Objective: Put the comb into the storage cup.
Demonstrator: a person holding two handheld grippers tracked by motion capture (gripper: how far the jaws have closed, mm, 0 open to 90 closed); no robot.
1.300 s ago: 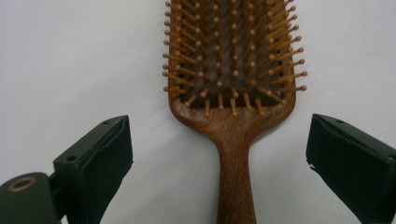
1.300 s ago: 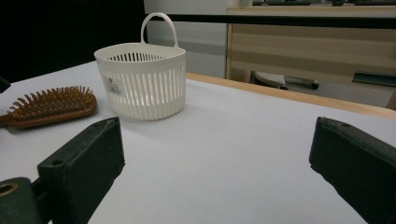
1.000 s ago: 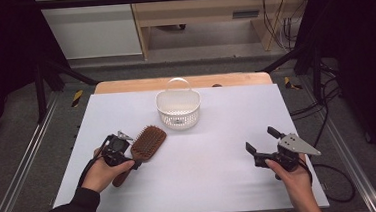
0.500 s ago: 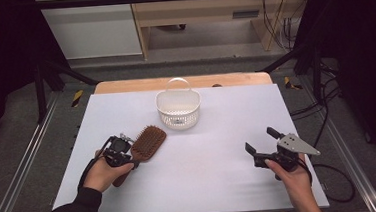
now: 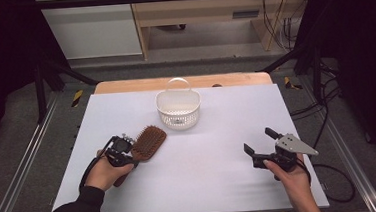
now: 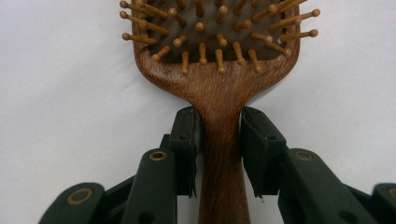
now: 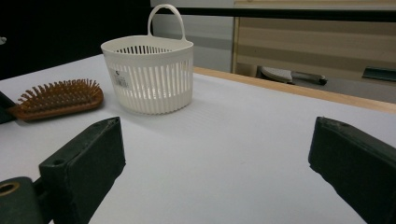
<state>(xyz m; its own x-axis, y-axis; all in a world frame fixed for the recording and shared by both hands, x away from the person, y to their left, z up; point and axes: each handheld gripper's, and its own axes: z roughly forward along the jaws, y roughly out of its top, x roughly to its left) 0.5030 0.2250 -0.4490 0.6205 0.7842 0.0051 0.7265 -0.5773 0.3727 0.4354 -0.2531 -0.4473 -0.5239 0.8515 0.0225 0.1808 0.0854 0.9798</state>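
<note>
Hairbrush (image 6: 219, 70): lies flat on the white table (image 5: 211, 174), bristles up, left of centre and just short of the white basket (image 5: 178, 108), handle towards the person so it can be taken by the neck
Left gripper (image 6: 219, 140): jaws have just been closing, pads now press both sides of the wooden handle below the head
Right gripper (image 7: 210, 163): jaws wide apart, holding nothing, well clear at the table's right
</note>
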